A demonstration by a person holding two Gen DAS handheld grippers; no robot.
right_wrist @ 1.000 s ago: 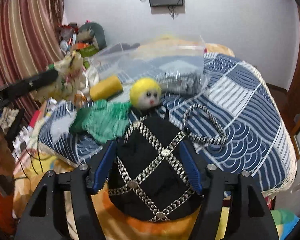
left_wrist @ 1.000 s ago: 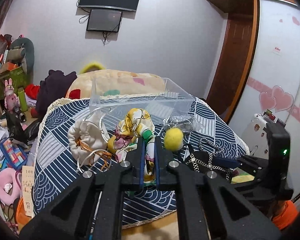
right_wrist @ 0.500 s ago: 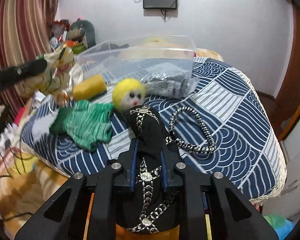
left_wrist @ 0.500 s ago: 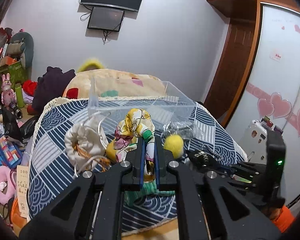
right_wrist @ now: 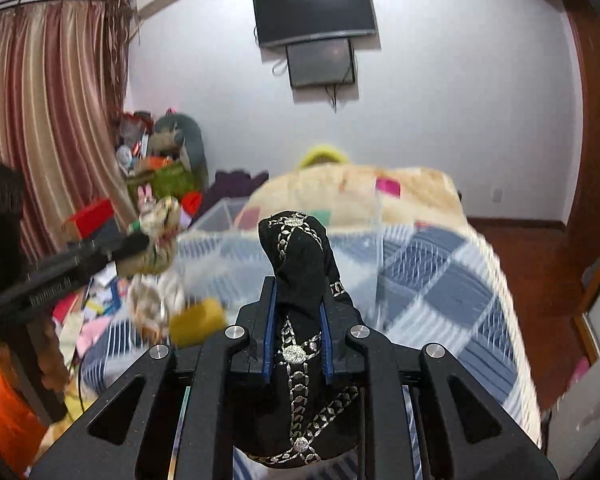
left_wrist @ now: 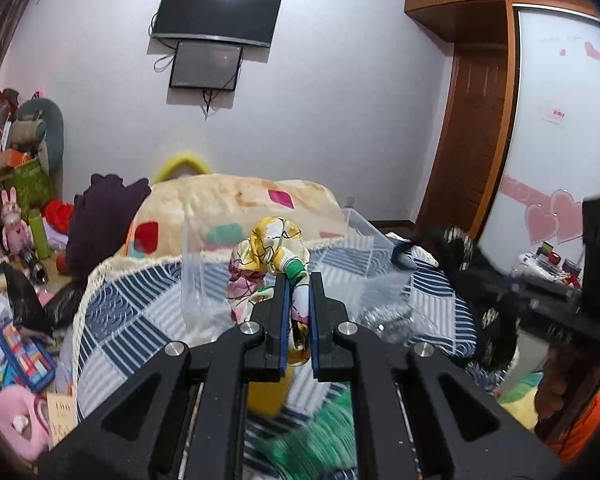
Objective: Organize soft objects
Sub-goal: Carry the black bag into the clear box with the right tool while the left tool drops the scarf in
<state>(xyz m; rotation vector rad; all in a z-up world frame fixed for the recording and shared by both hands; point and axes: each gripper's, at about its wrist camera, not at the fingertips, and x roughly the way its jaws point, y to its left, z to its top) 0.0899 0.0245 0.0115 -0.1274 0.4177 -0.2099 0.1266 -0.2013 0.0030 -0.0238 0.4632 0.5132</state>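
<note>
Two blurred items, clear bin half hidden

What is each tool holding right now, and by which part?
The left tool pinches the yellow floral fabric scarf by a bunched fold. The right tool clamps the black chain-patterned cloth pouch around its middle.

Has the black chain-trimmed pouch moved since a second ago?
Yes. The black pouch, clamped by the right gripper, has come up off the quilt: it lay below the clear box; now its top stands level with the box's rim.
</note>
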